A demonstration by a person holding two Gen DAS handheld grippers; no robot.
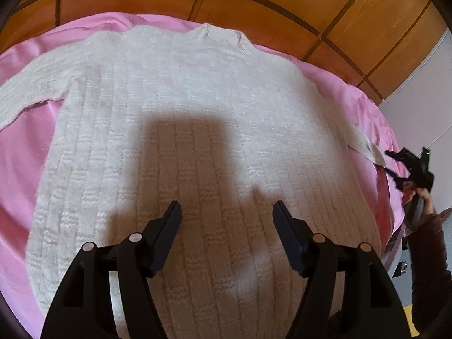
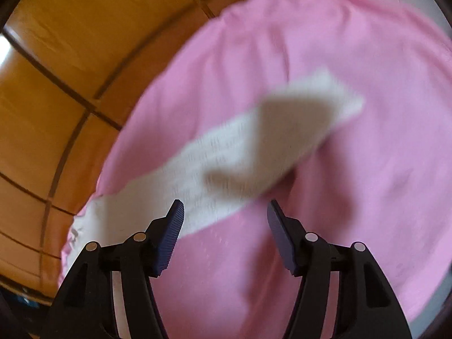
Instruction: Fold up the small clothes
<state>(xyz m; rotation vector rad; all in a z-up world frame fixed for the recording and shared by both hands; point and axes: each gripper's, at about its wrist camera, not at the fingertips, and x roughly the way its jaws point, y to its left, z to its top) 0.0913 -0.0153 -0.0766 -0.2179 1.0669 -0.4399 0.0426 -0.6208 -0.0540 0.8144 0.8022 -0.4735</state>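
Sweater (image 1: pixel 180 147) lies flat on the pink sheet (image 1: pixel 25 152). Left gripper (image 1: pixel 227 220) hovers over its hem, jaws apart, empty. Right gripper (image 2: pixel 226 220), jaws apart, hangs above the sleeve (image 2: pixel 226 152), gripping nothing.

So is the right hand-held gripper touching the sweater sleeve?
Apart. In the right wrist view the right hand-held gripper stands open, and the sleeve lies on the pink sheet beyond the fingertips, not pinched.

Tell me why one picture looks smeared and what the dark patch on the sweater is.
Right wrist view: motion blur smears the white sleeve and pink sheet. Left wrist view: sharp; the dark patch is the left tool's own shadow on the sweater; the fisheye bends the wooden panels.
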